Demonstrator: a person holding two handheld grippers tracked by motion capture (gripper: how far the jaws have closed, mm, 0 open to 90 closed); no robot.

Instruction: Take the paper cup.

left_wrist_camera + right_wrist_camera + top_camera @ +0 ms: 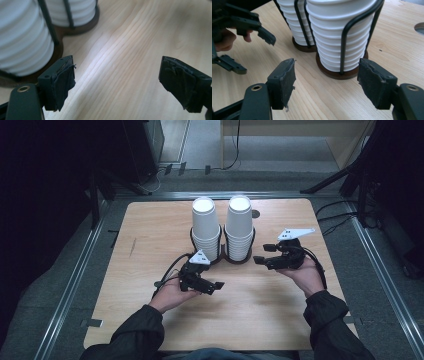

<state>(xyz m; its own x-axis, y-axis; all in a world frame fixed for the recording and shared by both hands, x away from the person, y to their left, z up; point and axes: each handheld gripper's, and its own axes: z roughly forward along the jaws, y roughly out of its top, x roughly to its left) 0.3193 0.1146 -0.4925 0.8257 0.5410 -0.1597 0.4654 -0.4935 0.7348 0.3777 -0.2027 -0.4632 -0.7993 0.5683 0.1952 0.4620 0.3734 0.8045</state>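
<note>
Two tall stacks of white paper cups (222,227) stood in dark wire holder on round wooden bases (342,73), far centre of pale wooden table (260,310). Left gripper (216,285) near-left of holder, jaws apart, empty. Right gripper (259,260) just right of it, jaws apart, empty. Likely approach step; next move probably calls for closing on top cup's rim.

The left gripper (117,82) has its 2 black jaws spread wide over bare wooden table (130,50). At 10 o'clock stand 2 stacks of white cups (22,42) in a black wire holder (50,25) on a dark base.
</note>
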